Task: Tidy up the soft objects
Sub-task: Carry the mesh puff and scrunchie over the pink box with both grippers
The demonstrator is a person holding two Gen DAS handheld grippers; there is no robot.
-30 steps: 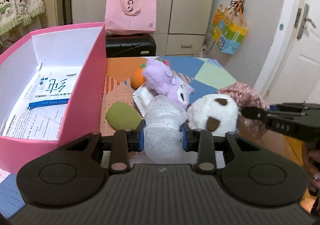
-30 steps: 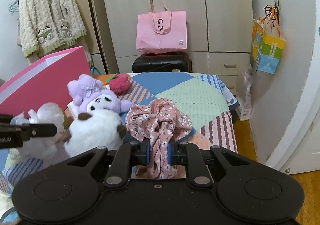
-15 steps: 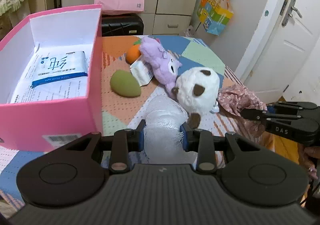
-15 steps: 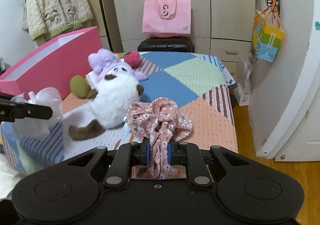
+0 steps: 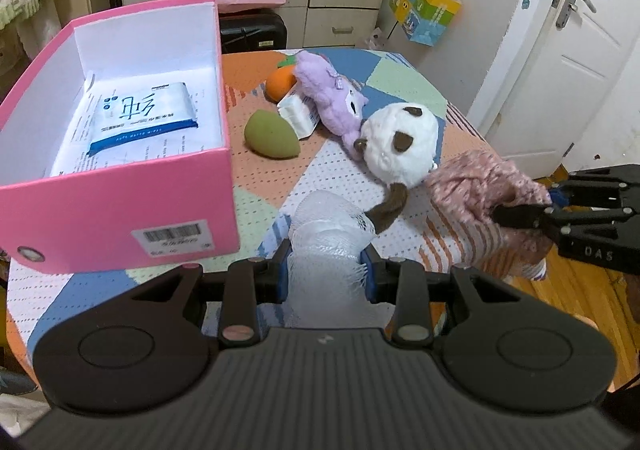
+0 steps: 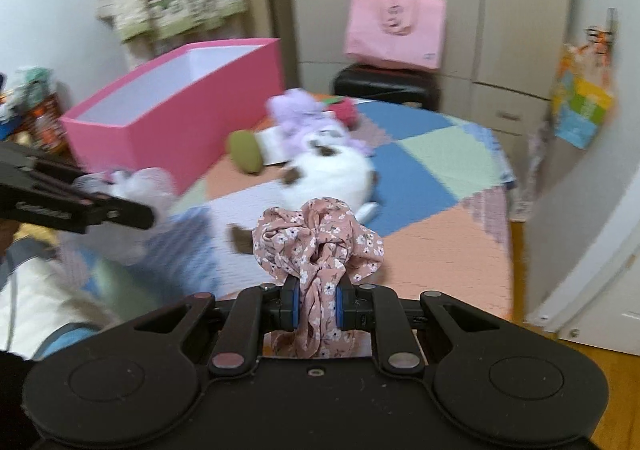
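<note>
The left gripper [image 5: 325, 270] is clamping a white mesh puff [image 5: 326, 238] above the quilted table [image 5: 276, 185]; the right gripper [image 6: 316, 304] is pinching a pink floral scrunchie [image 6: 318, 242]. Only the left wrist view is showing inside the open pink box [image 5: 120, 205], where a tissue pack [image 5: 142, 115] is lying. The right view is blurred, showing the white plush [image 6: 332, 173].

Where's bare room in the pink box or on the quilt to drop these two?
Pink box: bare floor along its right wall, beside the tissue pack. Quilt: open blue and green patches right of the purple plush and panda plush. Crowded between box and plushes: green sponge, orange.
</note>
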